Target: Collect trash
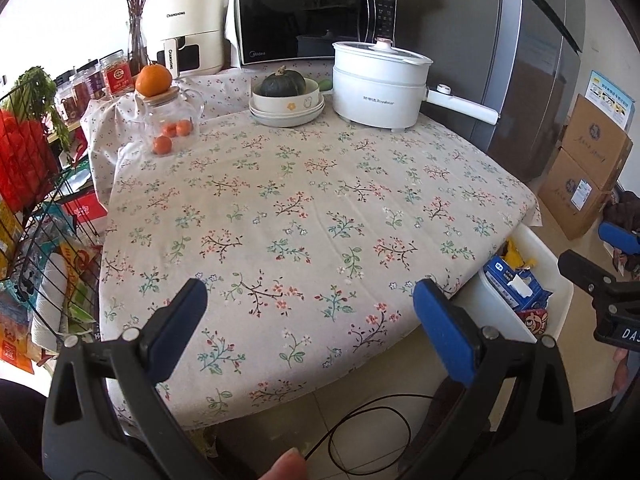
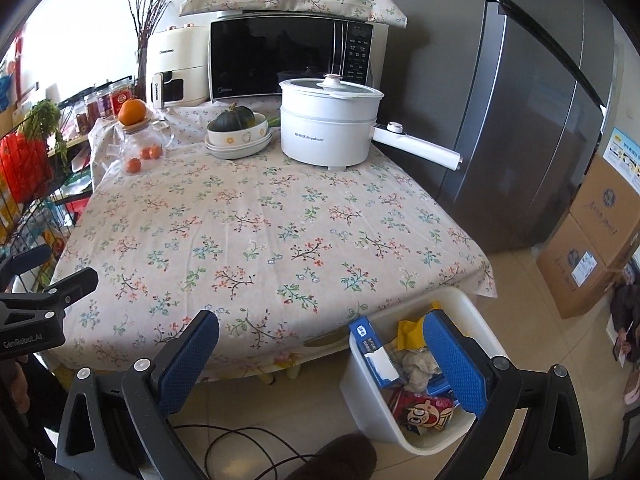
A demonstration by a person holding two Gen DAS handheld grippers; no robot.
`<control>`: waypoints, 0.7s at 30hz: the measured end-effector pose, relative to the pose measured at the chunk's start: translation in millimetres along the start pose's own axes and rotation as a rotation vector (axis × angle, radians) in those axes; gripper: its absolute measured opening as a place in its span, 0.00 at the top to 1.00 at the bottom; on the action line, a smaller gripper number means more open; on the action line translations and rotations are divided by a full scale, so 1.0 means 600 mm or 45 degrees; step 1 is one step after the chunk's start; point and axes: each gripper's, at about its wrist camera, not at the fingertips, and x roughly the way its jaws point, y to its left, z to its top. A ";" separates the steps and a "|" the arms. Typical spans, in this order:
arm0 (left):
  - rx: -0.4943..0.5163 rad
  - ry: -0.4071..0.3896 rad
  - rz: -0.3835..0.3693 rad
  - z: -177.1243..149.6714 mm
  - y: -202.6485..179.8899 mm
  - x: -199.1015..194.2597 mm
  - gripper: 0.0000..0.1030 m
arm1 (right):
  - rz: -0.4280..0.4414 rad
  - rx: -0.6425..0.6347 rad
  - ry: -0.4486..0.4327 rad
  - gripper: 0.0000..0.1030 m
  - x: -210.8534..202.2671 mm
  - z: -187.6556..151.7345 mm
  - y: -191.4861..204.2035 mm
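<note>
A white trash bin (image 2: 368, 408) stands on the floor at the table's near right corner. It holds a blue box (image 2: 374, 346), yellow paper (image 2: 410, 334), crumpled paper (image 2: 418, 364) and a red snack wrapper (image 2: 424, 410). The bin also shows in the left wrist view (image 1: 492, 312). My right gripper (image 2: 320, 360) is open and empty, with its right finger over the bin. My left gripper (image 1: 312, 324) is open and empty above the table's near edge. The floral tablecloth (image 1: 304, 216) shows no loose trash.
At the table's back stand a white electric pot (image 1: 378, 84), a bowl with a green squash (image 1: 286, 98), a glass jar with oranges (image 1: 168, 124), a microwave (image 1: 312, 16) and an air fryer (image 1: 188, 36). A wire rack (image 1: 36, 208) is left, a fridge (image 1: 528, 60) and cardboard boxes (image 1: 588, 172) right. A black cable (image 1: 372, 432) lies on the floor.
</note>
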 end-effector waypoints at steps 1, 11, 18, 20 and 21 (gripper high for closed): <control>0.000 0.000 0.000 0.000 0.000 0.000 0.01 | 0.000 0.003 0.002 0.00 0.001 0.000 -0.001; 0.006 0.001 0.002 -0.001 -0.001 0.001 0.01 | -0.006 0.009 -0.009 0.00 -0.004 0.003 -0.001; 0.009 0.000 -0.002 0.000 -0.001 0.000 0.01 | -0.009 0.017 -0.006 0.00 -0.003 0.003 -0.004; 0.010 0.000 -0.002 0.000 -0.001 0.000 0.01 | -0.010 0.019 -0.007 0.00 -0.002 0.003 -0.005; 0.010 0.000 -0.002 0.000 -0.001 0.000 0.01 | -0.011 0.020 -0.008 0.00 -0.002 0.004 -0.005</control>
